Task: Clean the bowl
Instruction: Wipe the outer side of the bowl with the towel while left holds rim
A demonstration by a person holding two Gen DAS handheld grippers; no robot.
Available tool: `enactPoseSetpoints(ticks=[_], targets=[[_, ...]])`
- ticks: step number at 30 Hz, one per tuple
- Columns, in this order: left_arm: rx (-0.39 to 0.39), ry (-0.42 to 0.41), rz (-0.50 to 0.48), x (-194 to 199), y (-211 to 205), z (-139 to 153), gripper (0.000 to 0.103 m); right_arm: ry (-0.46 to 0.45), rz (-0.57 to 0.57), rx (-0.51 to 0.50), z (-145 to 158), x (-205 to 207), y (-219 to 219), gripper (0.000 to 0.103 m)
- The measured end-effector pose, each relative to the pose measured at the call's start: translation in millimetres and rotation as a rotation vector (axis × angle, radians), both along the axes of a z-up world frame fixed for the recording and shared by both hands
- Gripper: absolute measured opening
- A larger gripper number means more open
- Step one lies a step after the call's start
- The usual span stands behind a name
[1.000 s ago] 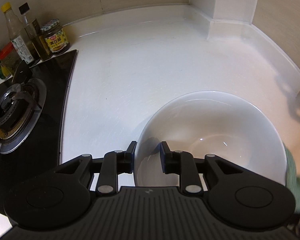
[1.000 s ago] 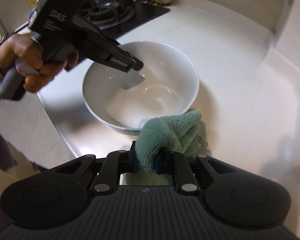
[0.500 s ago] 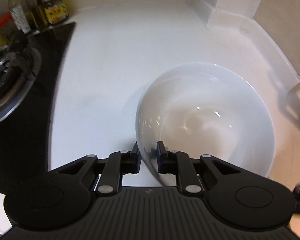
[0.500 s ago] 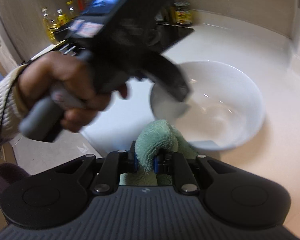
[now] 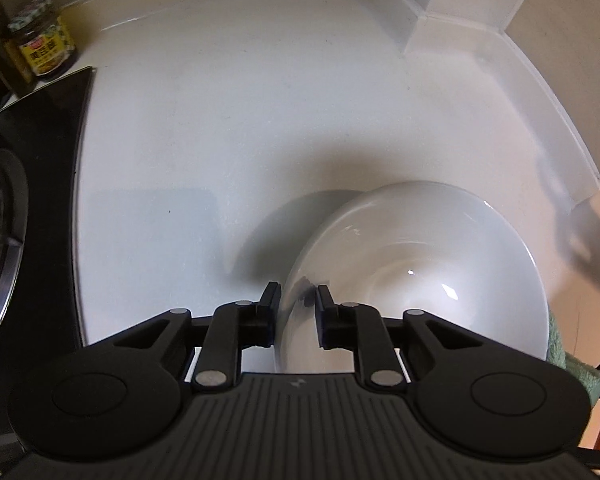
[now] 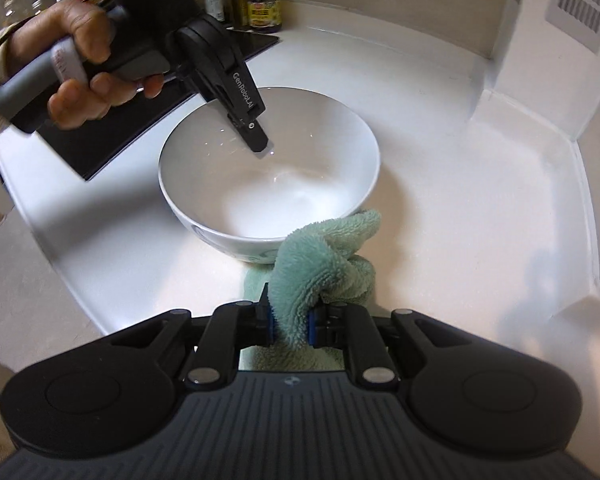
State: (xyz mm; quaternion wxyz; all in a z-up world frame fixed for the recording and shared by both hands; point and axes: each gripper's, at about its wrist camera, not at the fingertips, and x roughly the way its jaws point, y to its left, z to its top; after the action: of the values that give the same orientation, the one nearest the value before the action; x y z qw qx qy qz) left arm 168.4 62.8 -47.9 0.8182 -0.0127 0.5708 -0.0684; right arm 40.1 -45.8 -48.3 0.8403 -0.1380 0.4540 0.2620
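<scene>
A white bowl (image 5: 420, 280) (image 6: 268, 184) stands on the white counter. My left gripper (image 5: 296, 300) (image 6: 260, 148) straddles its rim, one finger outside the wall and one inside. Its jaws are closing, and a thin gap still shows at the inner pad. A person's hand (image 6: 80, 60) holds this gripper from the left. My right gripper (image 6: 290, 320) is shut on a bunched green cloth (image 6: 324, 248), which lies against the bowl's near outer side. In the left wrist view the cloth (image 5: 560, 356) peeks out behind the bowl at the right edge.
A black glass hob (image 6: 112, 136) with a gas burner (image 5: 0, 240) lies left of the bowl. Sauce jars and bottles (image 5: 44, 48) (image 6: 264, 4) stand at the back. A wall pillar (image 6: 520, 60) juts out at the right. The counter's front edge (image 6: 60, 248) curves at the left.
The left jaws have narrowed around the bowl's rim and that hand has shifted along the rim. The right gripper has moved with the cloth and stays at the bowl's near side.
</scene>
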Motion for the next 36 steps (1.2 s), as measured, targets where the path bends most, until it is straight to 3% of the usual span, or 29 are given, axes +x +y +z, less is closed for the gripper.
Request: enactPoseSetpoints(ticks=[4,6,11,17,26,33,36], targets=[[-0.014,0.018,0.051,-26.2,-1.4,0.7,0.01,-0.057,-0.081,-0.023,-4.9,3.0,-1.2,0.012],[-0.018,0.038,0.056,-38.1,-4.1,3.6,0.013,-0.066,-0.092,-0.032,-5.4,5.9,-5.6,0.012],[0.004,0.008,0.114,-56.5,-11.8,5.5,0.012,-0.08,-0.005,-0.082,-6.0,22.3,-13.8,0.012],[0.009,0.003,0.128,-60.1,-15.2,5.1,0.012,-0.094,0.065,-0.129,3.6,-16.6,0.9,0.012],[0.039,-0.013,0.109,-55.7,-14.6,1.8,0.015,-0.085,0.086,0.008,4.5,-55.6,36.5,0.012],[0.029,0.005,0.117,-63.1,-12.3,2.5,0.022,-0.099,0.132,0.122,-5.2,-48.2,64.7,0.011],[-0.011,0.035,0.13,-63.1,-6.8,2.6,0.024,-0.094,0.134,0.172,-5.1,-46.8,61.3,0.011]])
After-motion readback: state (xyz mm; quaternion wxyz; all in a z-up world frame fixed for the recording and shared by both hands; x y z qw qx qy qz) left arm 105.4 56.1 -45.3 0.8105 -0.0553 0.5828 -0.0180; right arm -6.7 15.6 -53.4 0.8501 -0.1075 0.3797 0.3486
